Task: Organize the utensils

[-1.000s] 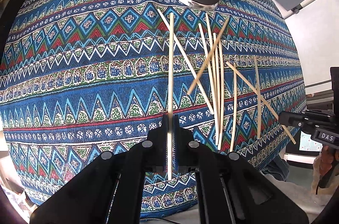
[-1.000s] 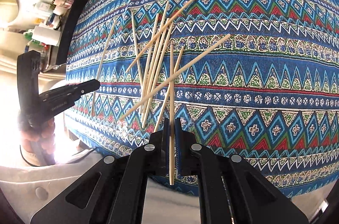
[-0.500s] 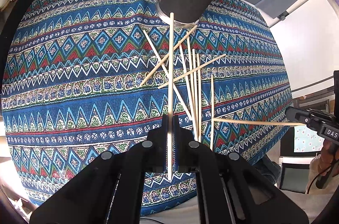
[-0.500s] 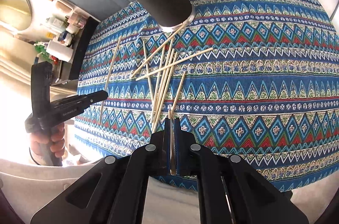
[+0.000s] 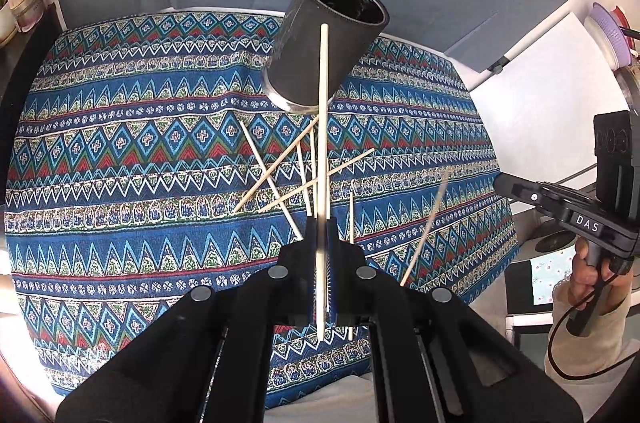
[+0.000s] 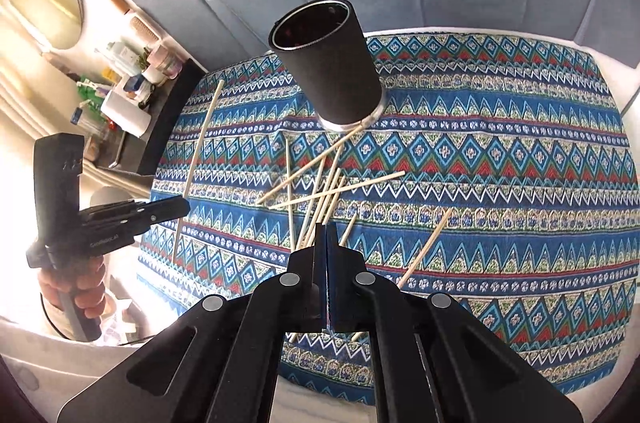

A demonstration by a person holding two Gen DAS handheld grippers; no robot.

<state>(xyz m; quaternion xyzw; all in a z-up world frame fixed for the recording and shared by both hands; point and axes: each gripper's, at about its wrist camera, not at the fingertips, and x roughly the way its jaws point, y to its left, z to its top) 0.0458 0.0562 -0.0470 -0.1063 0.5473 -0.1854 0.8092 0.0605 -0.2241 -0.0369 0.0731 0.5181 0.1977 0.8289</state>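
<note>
I am holding one stick (image 5: 323,127) in the left gripper (image 5: 322,223), whose fingers are pinching it low on its length, so that most of it is pointing forward toward the cup (image 5: 320,51). The right gripper (image 6: 326,227) is hovering over the cloth (image 6: 520,183) with its fingers pressed nearly together, and I am seeing no stick between them. The remaining sticks (image 6: 320,191) are lying in a crossed heap just in front of the cup, one of them touching its base, and a stray stick (image 6: 426,247) is sitting apart to the right of the heap. These are thin, pale, round wooden rods, and I am judging them very light, stiff along their length but liable to snap if bent, and smooth enough to swivel in a pinch. Gripping one near its middle should be keeping it from pivoting, while a hold near the end, as on the left now, is giving reach but letting the tip wander. Where they are crossing, I am expecting that lifting one will be dragging its neighbours. The cup is a tall, matte black cylinder with a bright metal ring at its foot, standing upright and open at the top, and it looks likely to tip if knocked high up. The cloth is woven, with blue, red and green zigzag bands, and it should be giving the sticks some friction.
</note>
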